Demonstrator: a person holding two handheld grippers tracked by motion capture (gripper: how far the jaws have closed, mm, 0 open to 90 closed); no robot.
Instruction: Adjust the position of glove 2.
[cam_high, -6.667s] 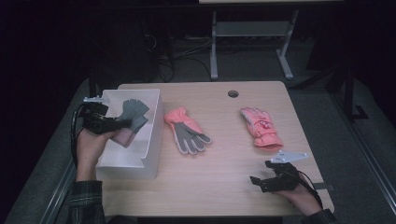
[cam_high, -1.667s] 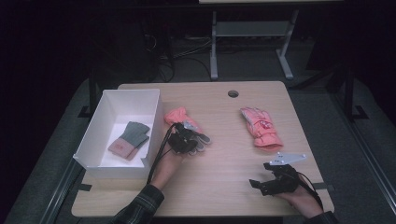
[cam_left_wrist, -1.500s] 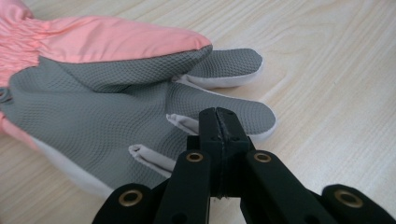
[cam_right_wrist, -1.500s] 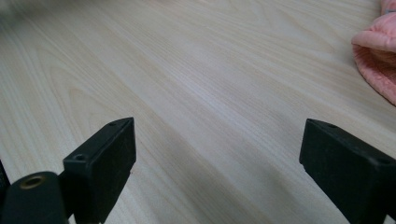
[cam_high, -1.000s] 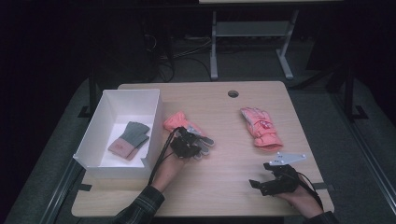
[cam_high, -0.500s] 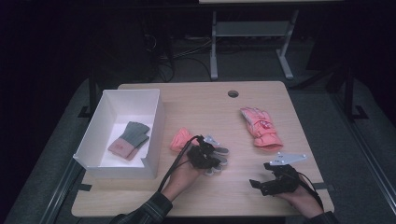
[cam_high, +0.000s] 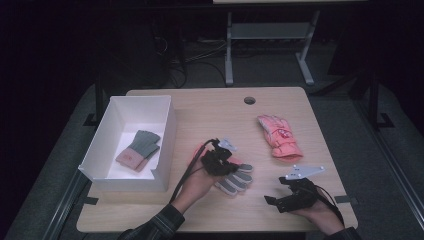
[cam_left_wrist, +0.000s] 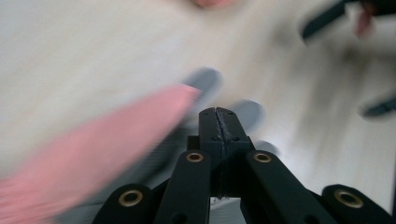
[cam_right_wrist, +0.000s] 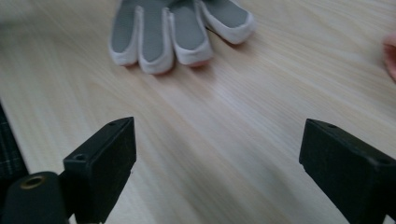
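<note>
Gripping a pink glove with grey fingers (cam_high: 231, 176), the left gripper (cam_high: 216, 161) sits just below the centre of the high view, its jaws pressed together on the fabric; in the left gripper view the jaws meet tip to tip, and the glove (cam_left_wrist: 116, 140) shows as a blurred pink and grey shape behind them. The glove's grey fingers point toward the lower right of the frame, lying on or just over the counter (cam_high: 210, 107); which of the two cannot be told. At the left of the frame stands a white box (cam_high: 167, 130), open on top, with a small grey and pink glove (cam_high: 139, 149) lying inside; its near right corner is close beside the left forearm. A second pink glove (cam_high: 278, 136) lies flat right of centre, well apart from the held one. The right gripper (cam_high: 272, 200) rests at the lower right, near the front edge of the counter, its jaws spread wide with nothing between them; in the right gripper view bare wood lies between the jaws and the held glove's grey fingers (cam_right_wrist: 177, 28) show at the top. A round hole (cam_high: 249, 100) marks the counter's far edge. Bare wood stretches across the upper middle and between the two grippers.
</note>
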